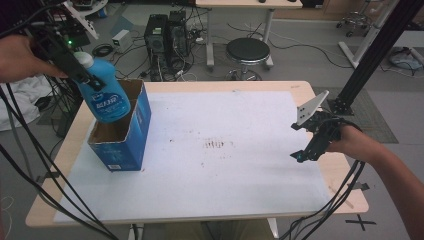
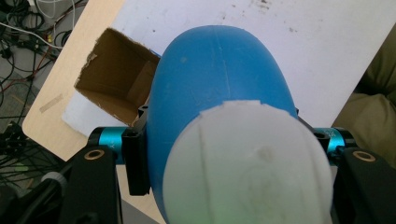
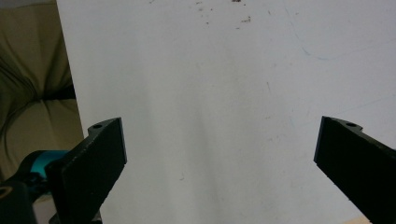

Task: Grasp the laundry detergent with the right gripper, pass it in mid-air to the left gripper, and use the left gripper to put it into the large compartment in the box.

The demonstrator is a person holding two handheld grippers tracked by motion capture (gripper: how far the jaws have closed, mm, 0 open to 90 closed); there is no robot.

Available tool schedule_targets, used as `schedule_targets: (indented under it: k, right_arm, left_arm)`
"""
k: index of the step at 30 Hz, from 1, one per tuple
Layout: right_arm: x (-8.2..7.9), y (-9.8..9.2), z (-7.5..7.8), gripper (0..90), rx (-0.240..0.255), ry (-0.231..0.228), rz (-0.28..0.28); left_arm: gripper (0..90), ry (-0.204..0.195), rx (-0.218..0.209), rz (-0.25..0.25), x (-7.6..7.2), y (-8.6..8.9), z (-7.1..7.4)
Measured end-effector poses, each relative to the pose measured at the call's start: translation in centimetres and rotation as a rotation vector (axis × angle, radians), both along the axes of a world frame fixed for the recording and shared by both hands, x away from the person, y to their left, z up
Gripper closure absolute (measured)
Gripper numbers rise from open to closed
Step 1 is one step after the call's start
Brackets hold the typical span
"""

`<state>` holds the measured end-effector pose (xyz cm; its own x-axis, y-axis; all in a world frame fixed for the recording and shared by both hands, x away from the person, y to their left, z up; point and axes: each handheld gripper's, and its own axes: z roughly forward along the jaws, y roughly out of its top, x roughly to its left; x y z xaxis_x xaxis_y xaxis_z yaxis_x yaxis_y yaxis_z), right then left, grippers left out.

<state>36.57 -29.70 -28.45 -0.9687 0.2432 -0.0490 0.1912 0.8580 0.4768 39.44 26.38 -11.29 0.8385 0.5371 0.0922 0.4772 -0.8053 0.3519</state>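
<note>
From the high view, the left gripper point(image 1: 82, 75) clamps a blue plastic bottle with a white cap point(image 1: 104, 95), tilted above the open blue cardboard box point(image 1: 131, 135) at the white mat's point(image 1: 240, 165) left side. The left gripper view reveals the box's brown inside point(image 2: 116, 79). The right gripper point(image 3: 219, 158) hovers over bare mat, jaws wide apart.

I see white lettering on the blue bottle's point(image 1: 104, 95) label, too small for me to read. The blue box point(image 1: 123, 131) carries a small white sticker, likewise illegible.
</note>
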Motion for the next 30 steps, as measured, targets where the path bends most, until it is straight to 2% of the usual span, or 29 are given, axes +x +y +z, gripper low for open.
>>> schedule_targets:
  k: [6,9,19,26,30]
  right_arm:
    - [0.0,0.2,-0.2,1.4,-0.003,0.006,0.004]
    - [-0.1,0.0,-0.3,1.3,0.000,0.012,0.001]
    - [0.0,0.0,-0.8,1.4,0.002,0.017,0.000]
    - [0.0,0.1,-1.0,1.4,-0.007,0.025,0.001]
    - [0.0,0.1,-1.1,1.4,-0.009,0.026,-0.002]
  left_arm:
    - [37.7,0.021,0.016,-0.005,0.6,0.2,-2.1]
    - [37.7,0.032,0.038,-0.011,0.9,0.4,-3.4]
    - [37.7,0.044,0.075,-0.050,1.3,0.4,-7.7]
    - [37.7,0.069,0.073,-0.052,1.6,0.8,-11.0]
    - [37.8,0.074,0.087,-0.064,1.8,0.6,-12.6]
